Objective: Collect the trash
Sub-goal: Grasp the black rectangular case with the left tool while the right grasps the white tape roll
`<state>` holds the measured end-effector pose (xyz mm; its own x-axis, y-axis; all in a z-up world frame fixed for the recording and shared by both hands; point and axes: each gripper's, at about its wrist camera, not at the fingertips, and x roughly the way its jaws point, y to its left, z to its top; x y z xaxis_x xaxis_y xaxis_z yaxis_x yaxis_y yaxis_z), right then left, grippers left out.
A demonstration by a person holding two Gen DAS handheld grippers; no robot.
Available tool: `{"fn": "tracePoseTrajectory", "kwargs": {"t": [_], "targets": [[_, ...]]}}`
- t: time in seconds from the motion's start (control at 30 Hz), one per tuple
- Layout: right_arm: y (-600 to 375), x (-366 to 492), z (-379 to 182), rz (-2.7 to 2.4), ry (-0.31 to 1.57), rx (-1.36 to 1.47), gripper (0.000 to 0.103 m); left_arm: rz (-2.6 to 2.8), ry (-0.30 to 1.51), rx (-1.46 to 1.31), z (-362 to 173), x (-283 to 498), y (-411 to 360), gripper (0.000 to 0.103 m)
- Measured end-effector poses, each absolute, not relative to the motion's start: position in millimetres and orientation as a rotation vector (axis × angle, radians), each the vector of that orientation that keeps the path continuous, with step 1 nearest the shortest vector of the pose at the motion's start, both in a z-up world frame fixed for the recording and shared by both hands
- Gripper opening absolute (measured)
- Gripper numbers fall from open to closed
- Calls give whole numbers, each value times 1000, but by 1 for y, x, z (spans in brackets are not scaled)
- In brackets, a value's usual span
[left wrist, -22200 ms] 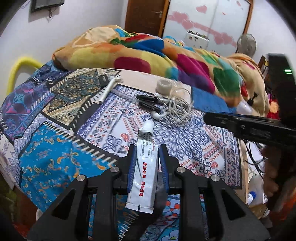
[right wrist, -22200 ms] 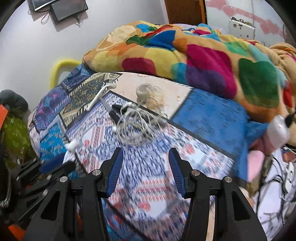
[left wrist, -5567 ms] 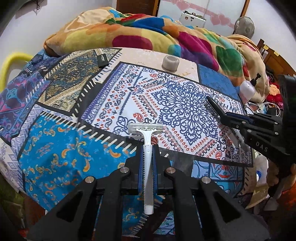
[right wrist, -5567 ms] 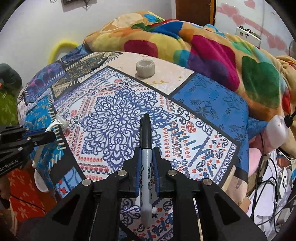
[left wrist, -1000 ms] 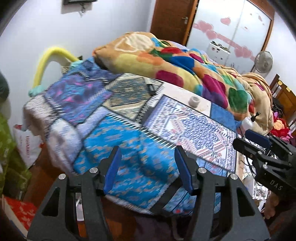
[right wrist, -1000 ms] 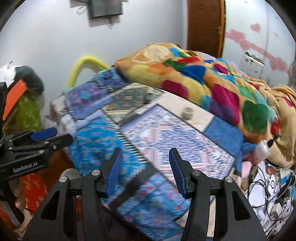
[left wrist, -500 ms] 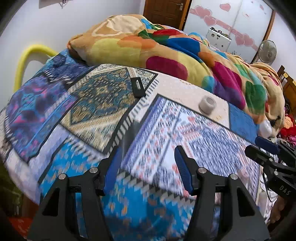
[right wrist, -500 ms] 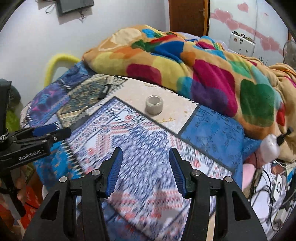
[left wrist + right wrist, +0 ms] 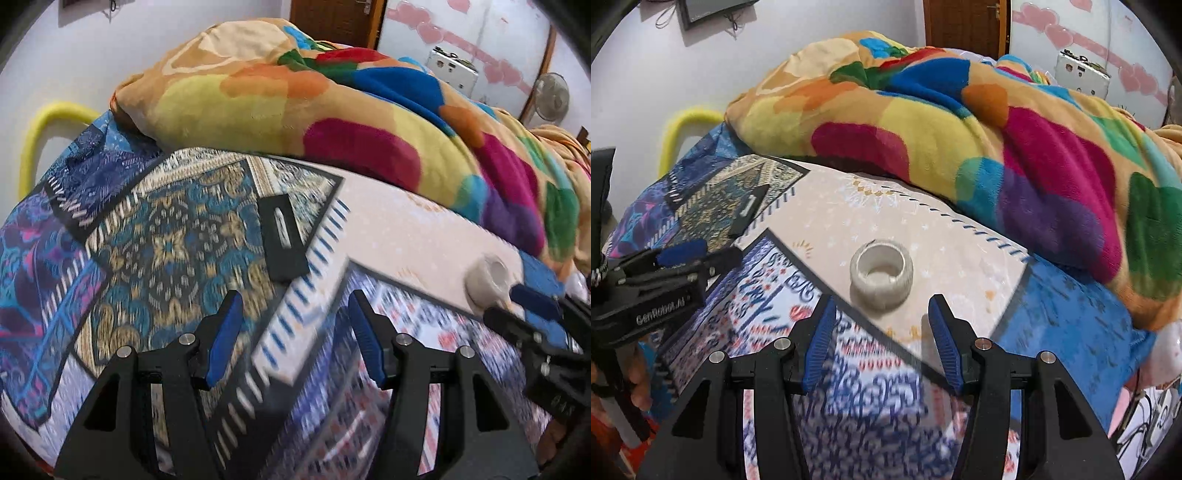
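1. Blurred patchwork bedspread (image 9: pixel 849 398) under your jaws hides fine detail.
2. Your right gripper (image 9: pixel 881 332) gapes empty, tape roll (image 9: pixel 881 273) lying just beyond its fingertips.
3. Your left gripper (image 9: pixel 293 332) also gapes empty, short of the black remote (image 9: pixel 282 238).
4. Colourful blanket (image 9: pixel 960 122) heaps behind both.

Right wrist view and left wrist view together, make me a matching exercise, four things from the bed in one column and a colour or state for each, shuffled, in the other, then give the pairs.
Things:
1. tape roll
2. flat rectangular object
3. left gripper
4. blanket

Descriptions:
A. open, holding nothing
B. whitish ring lying on the beige patch
C. bunched up, multicoloured
D. black, lying flat on the teal and gold patch

Pairs: 1-B, 2-D, 3-A, 4-C
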<state>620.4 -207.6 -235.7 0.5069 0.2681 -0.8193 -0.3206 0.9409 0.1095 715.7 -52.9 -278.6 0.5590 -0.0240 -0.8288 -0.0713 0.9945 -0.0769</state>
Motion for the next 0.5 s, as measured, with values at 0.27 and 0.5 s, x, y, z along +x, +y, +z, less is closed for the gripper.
{"fn": "tracePoseTrajectory", "kwargs": {"t": [0.27, 0.5], "targets": [[-203, 638, -241, 324, 961, -54, 49, 69, 949, -129, -286, 743, -45, 57], [-203, 635, -240, 321, 947, -72, 34, -31, 947, -109, -283, 739, -59, 25]]}}
